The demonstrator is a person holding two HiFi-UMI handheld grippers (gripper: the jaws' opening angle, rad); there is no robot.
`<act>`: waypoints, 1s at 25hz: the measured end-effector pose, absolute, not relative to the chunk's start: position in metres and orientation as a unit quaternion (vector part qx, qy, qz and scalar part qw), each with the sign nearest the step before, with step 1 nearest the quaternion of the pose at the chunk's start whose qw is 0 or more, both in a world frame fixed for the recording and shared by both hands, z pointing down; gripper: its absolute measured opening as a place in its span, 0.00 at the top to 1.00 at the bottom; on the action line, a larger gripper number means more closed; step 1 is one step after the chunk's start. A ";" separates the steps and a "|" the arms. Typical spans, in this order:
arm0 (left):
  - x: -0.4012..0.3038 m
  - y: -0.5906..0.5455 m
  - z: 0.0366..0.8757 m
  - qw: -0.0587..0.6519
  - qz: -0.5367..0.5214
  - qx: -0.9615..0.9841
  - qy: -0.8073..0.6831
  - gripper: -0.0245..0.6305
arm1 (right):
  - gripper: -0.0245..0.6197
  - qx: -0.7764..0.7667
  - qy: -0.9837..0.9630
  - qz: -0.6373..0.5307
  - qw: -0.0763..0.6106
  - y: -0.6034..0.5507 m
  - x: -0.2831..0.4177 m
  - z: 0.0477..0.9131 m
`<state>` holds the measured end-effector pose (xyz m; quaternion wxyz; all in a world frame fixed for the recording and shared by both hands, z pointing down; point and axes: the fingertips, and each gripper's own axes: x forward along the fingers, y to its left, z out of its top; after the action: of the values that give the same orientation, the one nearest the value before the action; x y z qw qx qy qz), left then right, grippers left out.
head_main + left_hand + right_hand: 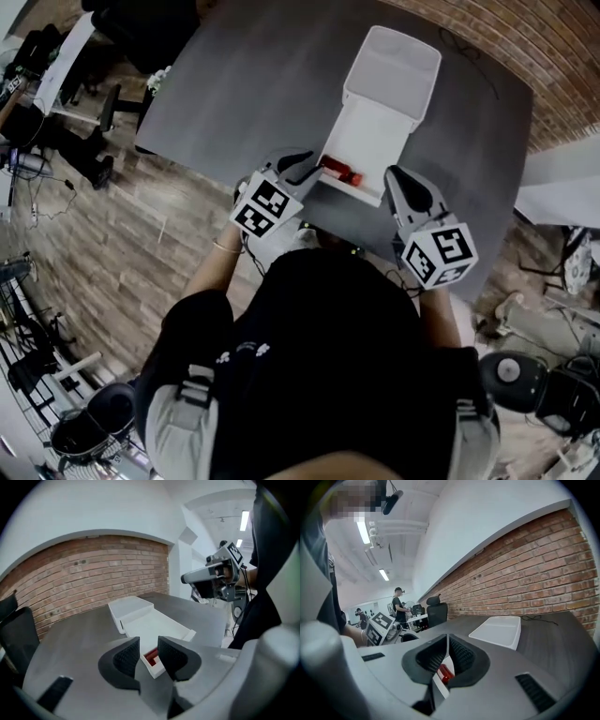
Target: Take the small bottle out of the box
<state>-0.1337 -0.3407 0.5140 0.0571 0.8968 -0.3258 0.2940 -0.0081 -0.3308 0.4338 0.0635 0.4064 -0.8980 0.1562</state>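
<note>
A white box (pixel 375 131) lies open on the grey table (pixel 244 103), its lid (pixel 394 61) folded away at the far side. The small red bottle (pixel 339 172) lies in the box's near left corner. My left gripper (pixel 306 167) is open just in front of that corner; in the left gripper view the bottle (pixel 151 656) shows beyond the gap between the jaws, untouched. My right gripper (pixel 392 176) sits at the box's near right corner. In the right gripper view its jaws (pixel 448 647) pinch the thin white box wall, with the bottle (pixel 444 673) just behind.
The table's near edge (pixel 375 248) runs right under both grippers. A black cable (pixel 464 47) lies on the far right of the table. An office chair (pixel 437 611) and people stand by the brick wall; wood floor and equipment lie left.
</note>
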 end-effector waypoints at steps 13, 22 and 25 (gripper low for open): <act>-0.112 -0.363 0.578 -0.072 0.454 0.881 -0.111 0.71 | 0.93 0.453 -0.866 0.183 0.109 -0.346 -0.016 0.470; -0.092 -0.357 0.598 -0.128 0.493 0.860 -0.036 0.71 | 0.93 0.452 -0.863 0.190 0.123 -0.347 -0.018 0.481; -0.087 -0.361 0.602 -0.142 0.500 0.853 -0.030 0.71 | 0.93 0.431 -0.873 0.174 0.147 -0.350 -0.023 0.485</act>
<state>-0.0867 -0.3605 0.6019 -0.1422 0.8535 -0.0301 0.5005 -0.0226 -0.3498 0.4850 0.1469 0.4313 -0.8730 0.1739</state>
